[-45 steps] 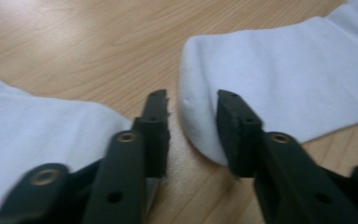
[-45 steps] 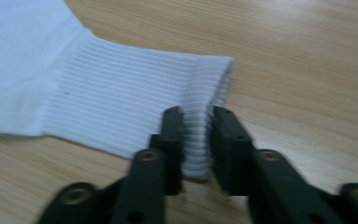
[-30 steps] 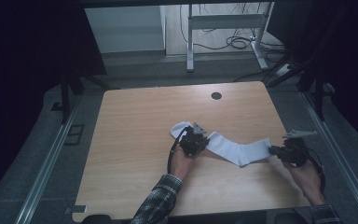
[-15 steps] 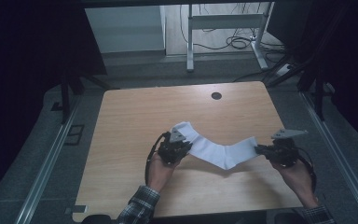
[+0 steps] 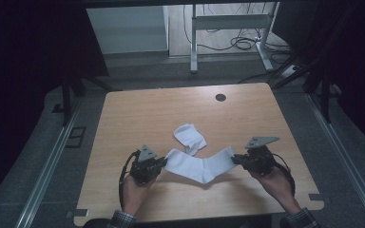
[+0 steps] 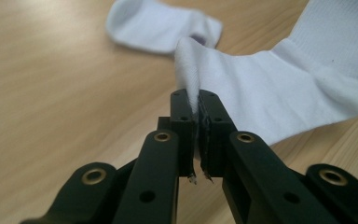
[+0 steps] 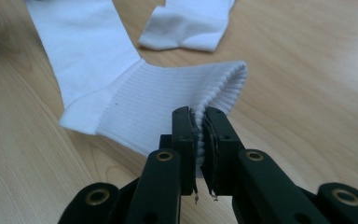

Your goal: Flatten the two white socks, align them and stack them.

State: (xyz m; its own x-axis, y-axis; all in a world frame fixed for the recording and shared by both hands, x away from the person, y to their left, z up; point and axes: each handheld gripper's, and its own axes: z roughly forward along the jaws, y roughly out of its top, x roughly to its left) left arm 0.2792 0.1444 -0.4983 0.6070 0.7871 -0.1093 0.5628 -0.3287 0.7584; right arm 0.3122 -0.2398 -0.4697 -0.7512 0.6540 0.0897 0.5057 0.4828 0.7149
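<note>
A white sock (image 5: 197, 165) is stretched just above the wooden table (image 5: 138, 114) between my two grippers. My left gripper (image 5: 163, 163) is shut on its toe end (image 6: 191, 70), and the heel bulges to the right (image 6: 345, 88). My right gripper (image 5: 234, 159) is shut on the ribbed cuff (image 7: 168, 102), with the cuff edge pinched between the jaws. A second white sock (image 5: 190, 137) lies folded flat on the table just behind the held one; it is also seen as the second sock (image 6: 161, 28) and the second sock (image 7: 186, 25). A hand holds each gripper from the near edge.
A dark round cable hole (image 5: 220, 97) sits near the table's far edge. Metal rails (image 5: 52, 161) run along both sides of the table. Beyond it stand a white desk frame (image 5: 228, 28) and floor cables (image 5: 244, 45).
Both grippers moved left and toward the near edge, carrying the stretched sock with them. The second sock stayed where it was and now lies apart behind it.
</note>
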